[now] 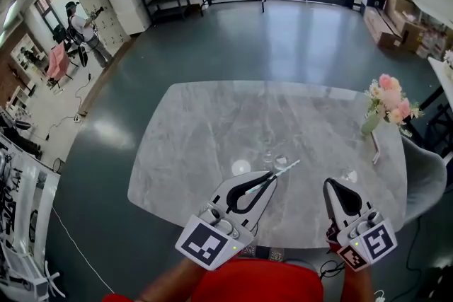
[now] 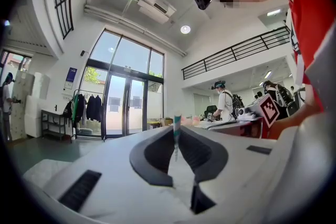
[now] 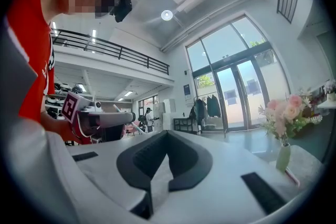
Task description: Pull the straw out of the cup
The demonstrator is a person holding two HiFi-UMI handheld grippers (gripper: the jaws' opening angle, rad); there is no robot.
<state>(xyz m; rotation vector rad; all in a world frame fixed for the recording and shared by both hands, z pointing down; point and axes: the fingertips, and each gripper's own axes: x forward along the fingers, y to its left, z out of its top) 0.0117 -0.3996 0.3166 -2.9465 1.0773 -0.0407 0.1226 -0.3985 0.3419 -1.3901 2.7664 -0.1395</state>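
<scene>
My left gripper (image 1: 271, 177) is shut on a thin white straw (image 1: 284, 169), which sticks out past its tips to the upper right, above the table. In the left gripper view the straw (image 2: 177, 136) stands upright between the closed jaw tips, with a teal-striped top end. A clear cup (image 1: 272, 152) shows only faintly on the grey marble table (image 1: 198, 131), just beyond the straw's end and apart from it. My right gripper (image 1: 330, 184) hovers near the table's front edge, jaws shut with nothing between them (image 3: 167, 135).
A pale green vase of pink flowers (image 1: 388, 104) stands at the table's right edge, with a pink stick-like thing (image 1: 375, 148) lying beside it. A small white round patch (image 1: 241, 167) lies left of the cup. A grey chair (image 1: 425, 180) stands right of the table.
</scene>
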